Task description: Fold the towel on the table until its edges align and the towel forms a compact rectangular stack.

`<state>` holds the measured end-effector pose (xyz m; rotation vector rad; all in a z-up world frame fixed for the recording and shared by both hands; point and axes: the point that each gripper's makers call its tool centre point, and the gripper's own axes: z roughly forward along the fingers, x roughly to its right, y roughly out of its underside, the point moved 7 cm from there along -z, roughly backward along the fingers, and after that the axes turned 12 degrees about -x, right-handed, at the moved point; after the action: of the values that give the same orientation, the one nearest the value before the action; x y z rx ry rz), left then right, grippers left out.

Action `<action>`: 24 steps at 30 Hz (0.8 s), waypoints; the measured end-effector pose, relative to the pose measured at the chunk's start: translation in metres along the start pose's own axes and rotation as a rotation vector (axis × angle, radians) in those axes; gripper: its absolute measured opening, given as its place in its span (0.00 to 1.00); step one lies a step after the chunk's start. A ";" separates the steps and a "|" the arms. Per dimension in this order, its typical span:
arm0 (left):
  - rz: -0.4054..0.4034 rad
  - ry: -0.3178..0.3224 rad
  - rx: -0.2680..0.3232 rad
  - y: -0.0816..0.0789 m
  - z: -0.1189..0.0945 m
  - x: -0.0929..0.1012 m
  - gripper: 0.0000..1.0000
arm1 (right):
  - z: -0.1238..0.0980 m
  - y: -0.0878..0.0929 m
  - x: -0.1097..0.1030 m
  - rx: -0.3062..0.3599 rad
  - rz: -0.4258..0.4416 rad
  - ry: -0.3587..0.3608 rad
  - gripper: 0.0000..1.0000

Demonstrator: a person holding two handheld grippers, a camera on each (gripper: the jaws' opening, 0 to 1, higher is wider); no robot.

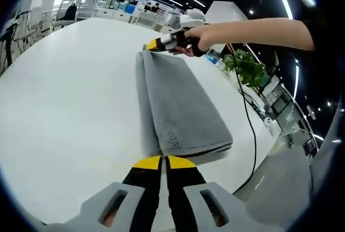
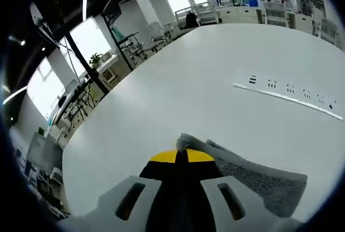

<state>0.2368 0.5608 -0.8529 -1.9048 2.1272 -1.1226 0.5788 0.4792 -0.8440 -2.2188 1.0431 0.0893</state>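
I start with my left gripper [image 1: 163,162], whose yellow-tipped jaws are pressed together on the near short end of the towel [image 1: 180,105], pinching the stacked layers right at the edge beside a small stitched mark. From there the towel runs away from me across the white table [image 1: 64,108] as a long, narrow grey strip, already doubled lengthwise, with a second layer peeking out along its left side where the edges do not quite match. It looks like plush, thick-piled cloth, so I judge it soft and limp, light enough to lift by two ends but sure to sag in the middle and drag on the tabletop; the pile should give the pads good bite, so slipping worries me less than layers sliding apart. The sensible holds are the two short ends, all layers caught together, close to the corners. At the far end, in the left gripper view, a hand [image 1: 195,39] carries my right gripper [image 1: 152,45] against the far short edge. In the right gripper view, its jaws [image 2: 181,156] are closed with a rumpled fold of the towel [image 2: 253,181] bunched at the tips, so I read it as clamped on that end. Beyond it the table [image 2: 215,75] carries a long white power strip [image 2: 288,98], well apart from the cloth.
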 end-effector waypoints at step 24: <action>0.157 0.047 0.015 -0.047 0.012 0.006 0.25 | -0.029 0.031 0.008 -0.071 -0.288 0.089 0.21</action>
<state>0.2806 0.5520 -0.8332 -1.6866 2.2406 -1.1583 0.5565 0.4423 -0.8408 -2.4330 0.7658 -0.1017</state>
